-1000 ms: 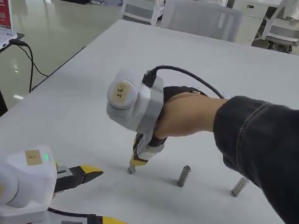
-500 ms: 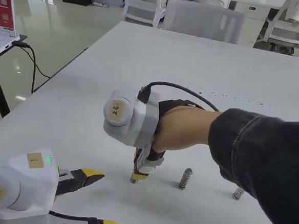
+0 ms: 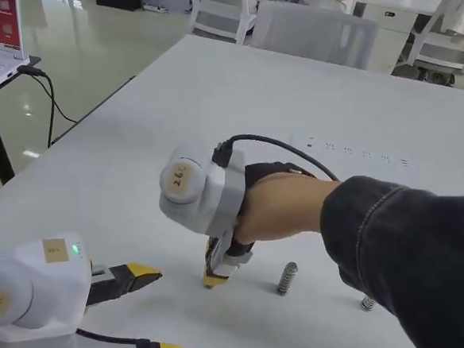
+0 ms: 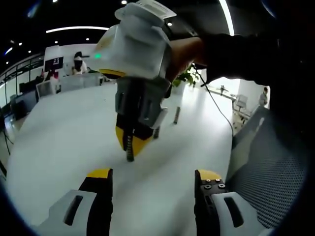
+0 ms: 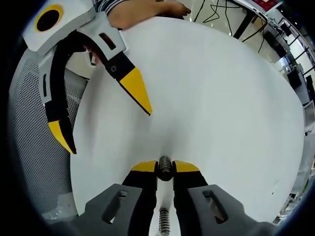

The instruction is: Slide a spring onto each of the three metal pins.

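Your right gripper [image 3: 214, 277] points down at the table [image 3: 211, 104], its jaws pinched shut on a spring [image 5: 165, 168]. The spring's long axis runs along the jaws, so it stands close to upright with its lower end at the tabletop. That is the line the next move turns on: the spring has to travel straight down its own length over the pin. I cannot tell whether the pin has already entered the coil, because the yellow tips cover that spot. To the right of your tips stands the middle spring [image 3: 285, 278], upright and near but apart. Beyond it the far spring [image 3: 368, 301] peeks out from under your sleeve. Both look already seated, so I judge this to be the last one. Your left gripper [image 3: 162, 312] waits low and to the left with its jaws spread and nothing between them. It is well apart from the work, so the right hand is the one placed to finish. Against the middle spring, your right tips sit lower than a second ago, and the grey end then seen below them is now covered.
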Tool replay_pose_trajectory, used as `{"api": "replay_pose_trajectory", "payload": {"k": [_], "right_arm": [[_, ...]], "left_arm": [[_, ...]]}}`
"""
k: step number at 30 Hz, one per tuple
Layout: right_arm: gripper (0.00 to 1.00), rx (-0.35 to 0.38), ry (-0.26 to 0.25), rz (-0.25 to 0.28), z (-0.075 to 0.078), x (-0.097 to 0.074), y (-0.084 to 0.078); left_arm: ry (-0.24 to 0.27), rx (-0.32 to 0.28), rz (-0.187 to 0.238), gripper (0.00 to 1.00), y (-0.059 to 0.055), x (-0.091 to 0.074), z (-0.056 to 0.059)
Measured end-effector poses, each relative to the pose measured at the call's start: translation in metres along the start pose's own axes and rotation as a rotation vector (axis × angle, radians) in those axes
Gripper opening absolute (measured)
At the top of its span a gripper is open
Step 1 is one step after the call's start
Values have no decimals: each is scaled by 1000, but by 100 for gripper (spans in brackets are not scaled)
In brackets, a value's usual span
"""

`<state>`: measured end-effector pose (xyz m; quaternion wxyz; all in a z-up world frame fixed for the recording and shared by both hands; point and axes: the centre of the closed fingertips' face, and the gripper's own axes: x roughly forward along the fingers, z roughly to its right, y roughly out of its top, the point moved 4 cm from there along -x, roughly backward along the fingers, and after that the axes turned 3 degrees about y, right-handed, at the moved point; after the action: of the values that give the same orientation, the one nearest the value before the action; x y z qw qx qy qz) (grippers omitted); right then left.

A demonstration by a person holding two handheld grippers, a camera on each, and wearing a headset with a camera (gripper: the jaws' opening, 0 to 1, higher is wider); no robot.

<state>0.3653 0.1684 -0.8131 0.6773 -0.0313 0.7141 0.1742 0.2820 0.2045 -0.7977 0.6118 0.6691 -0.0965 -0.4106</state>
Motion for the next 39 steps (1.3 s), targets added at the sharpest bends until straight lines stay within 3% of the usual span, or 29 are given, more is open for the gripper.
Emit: {"api": "replay_pose_trajectory", "payload": {"k": [11,23,39], "right_arm": [[23,10,1,22,0,1,-6],[35,73,-5,38,2,-5,-34],[42,176,-30,86,0,-11,-66]], "left_arm": [[-2,-1,-8,62,-1,1,1],[-7,3,-18,62,0,3,3],[-13,15,-31,62,2,4,8]]}}
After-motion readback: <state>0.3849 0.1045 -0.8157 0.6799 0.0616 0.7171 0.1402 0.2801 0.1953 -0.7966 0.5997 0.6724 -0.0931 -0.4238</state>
